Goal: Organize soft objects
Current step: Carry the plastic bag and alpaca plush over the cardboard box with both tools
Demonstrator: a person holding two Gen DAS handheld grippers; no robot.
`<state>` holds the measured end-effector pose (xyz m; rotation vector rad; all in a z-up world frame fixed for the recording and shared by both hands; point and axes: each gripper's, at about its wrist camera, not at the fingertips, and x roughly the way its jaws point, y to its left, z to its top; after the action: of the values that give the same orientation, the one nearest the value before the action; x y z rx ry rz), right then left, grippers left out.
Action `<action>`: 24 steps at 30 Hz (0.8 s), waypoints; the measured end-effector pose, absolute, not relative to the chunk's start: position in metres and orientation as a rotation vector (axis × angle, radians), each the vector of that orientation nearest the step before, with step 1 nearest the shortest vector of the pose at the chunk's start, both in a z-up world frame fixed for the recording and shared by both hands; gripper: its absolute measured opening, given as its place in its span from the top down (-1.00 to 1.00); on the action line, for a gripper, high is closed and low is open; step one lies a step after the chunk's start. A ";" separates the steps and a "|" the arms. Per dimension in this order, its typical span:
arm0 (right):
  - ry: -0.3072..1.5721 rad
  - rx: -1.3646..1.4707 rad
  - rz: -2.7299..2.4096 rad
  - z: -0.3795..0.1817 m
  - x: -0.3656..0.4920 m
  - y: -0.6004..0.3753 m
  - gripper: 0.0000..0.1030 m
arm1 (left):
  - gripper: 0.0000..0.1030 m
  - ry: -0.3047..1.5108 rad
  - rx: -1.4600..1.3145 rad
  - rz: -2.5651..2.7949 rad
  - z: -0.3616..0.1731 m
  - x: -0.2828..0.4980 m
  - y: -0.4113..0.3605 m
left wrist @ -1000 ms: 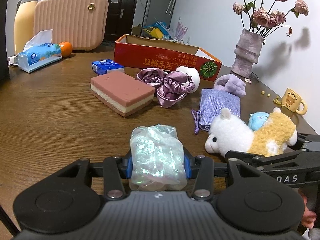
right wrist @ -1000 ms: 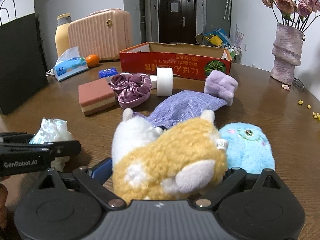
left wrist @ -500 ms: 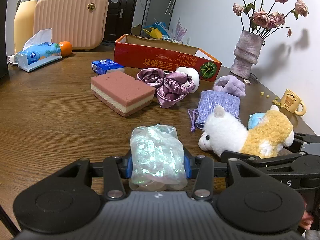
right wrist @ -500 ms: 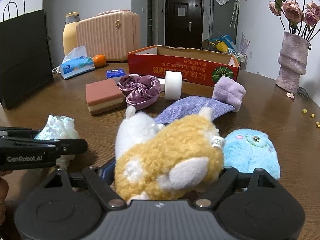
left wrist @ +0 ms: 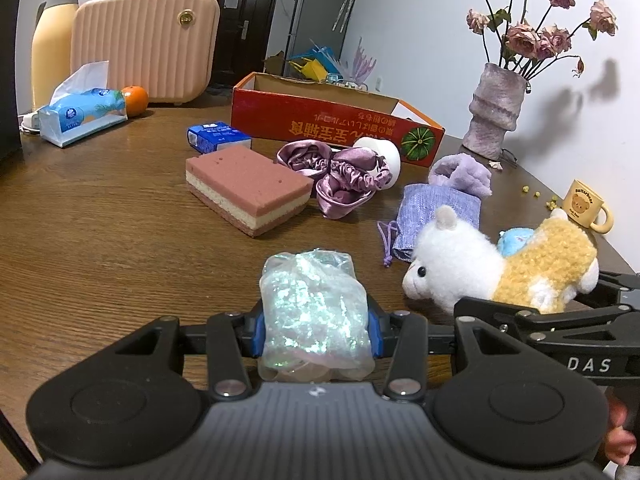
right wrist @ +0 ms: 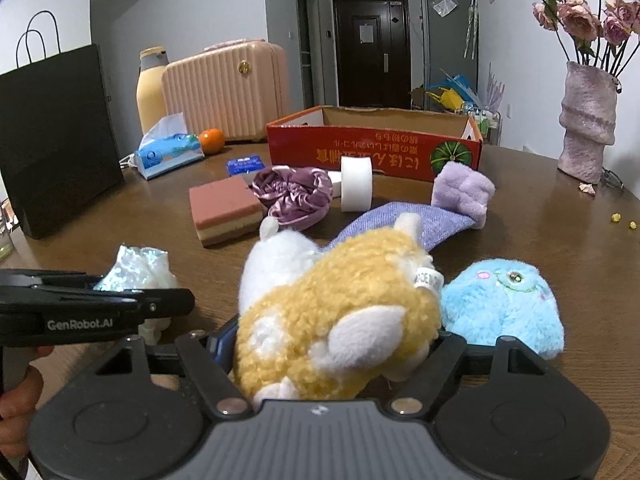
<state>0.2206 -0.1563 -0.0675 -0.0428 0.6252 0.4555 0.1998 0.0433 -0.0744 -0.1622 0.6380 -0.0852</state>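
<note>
My left gripper (left wrist: 316, 328) is shut on a crumpled iridescent plastic bag (left wrist: 314, 312), held just over the brown table (left wrist: 100, 220). The jaws of my right gripper (right wrist: 332, 344) are closing on a yellow-and-white plush alpaca (right wrist: 332, 304), and the pads press into its body. A blue plush (right wrist: 504, 304) lies just right of it. Beyond are a pink sponge (left wrist: 244, 184), purple satin scrunchies (left wrist: 340, 176), a lavender pouch (left wrist: 436, 216), a fluffy purple piece (right wrist: 462, 192) and a white roll (right wrist: 356, 184). An open red cardboard box (left wrist: 336, 128) stands behind them.
A vase of dried roses (left wrist: 496, 120) and a yellow mug (left wrist: 586, 206) stand at the right edge. A tissue pack (left wrist: 80, 114), an orange (left wrist: 134, 98), a blue packet (left wrist: 218, 136) and a pink suitcase (left wrist: 144, 44) are at the back left. A black paper bag (right wrist: 56, 136) stands left.
The right gripper's fingers have drawn in against the alpaca and shifted it slightly. The left gripper and its bag have stayed put.
</note>
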 end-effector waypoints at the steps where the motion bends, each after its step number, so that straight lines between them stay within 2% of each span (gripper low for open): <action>1: 0.620 -0.041 0.455 -0.066 0.219 -0.157 -0.48 | 0.11 0.636 -0.161 -0.084 -0.074 0.199 0.043; 24: 0.474 -0.031 0.449 -0.028 0.205 -0.171 -0.48 | 0.13 0.491 -0.096 -0.065 -0.029 0.187 0.035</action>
<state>0.2050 -0.1711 -0.0283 -0.0310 0.4736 0.4486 0.1866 0.0350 -0.0290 -0.0960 0.4908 -0.0646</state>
